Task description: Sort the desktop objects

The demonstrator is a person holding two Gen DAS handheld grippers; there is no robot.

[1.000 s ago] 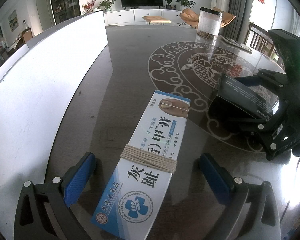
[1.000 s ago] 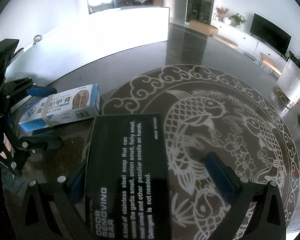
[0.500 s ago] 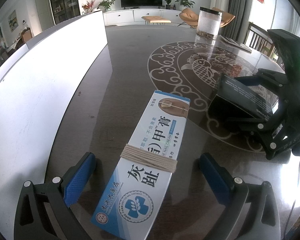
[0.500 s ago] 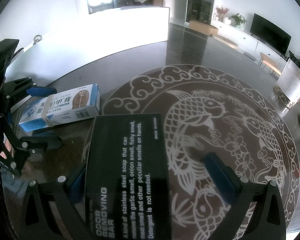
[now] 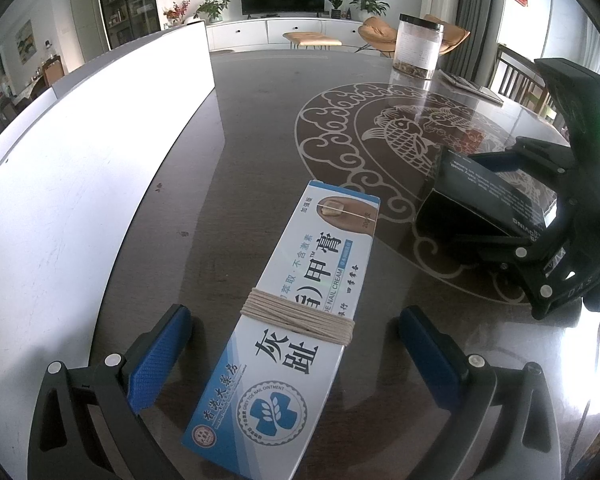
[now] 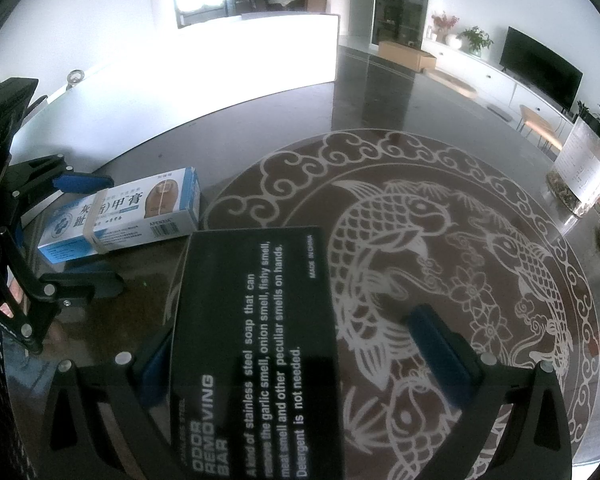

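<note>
the ointment box [image 5: 300,312] lies lengthwise between the wide-open left gripper [image 5: 296,344] fingers (nothing held); the right gripper [image 6: 300,344], open too, straddles the black box [image 6: 256,336].

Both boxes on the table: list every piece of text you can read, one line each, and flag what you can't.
White and blue box: "灰趾", "甲膏", "NAIL CREAM", "GREY TOE NAIL OINTMENT", "不含激素"
Its side: "APENXIA"; the fine print is too small.
Black box: "ODOR REMOVING BAR", "MADE IN CHINA"
Same box: "A kind of stainless steel soap that can"; "Detergent is not needed."
Jar label: too small.
</note>
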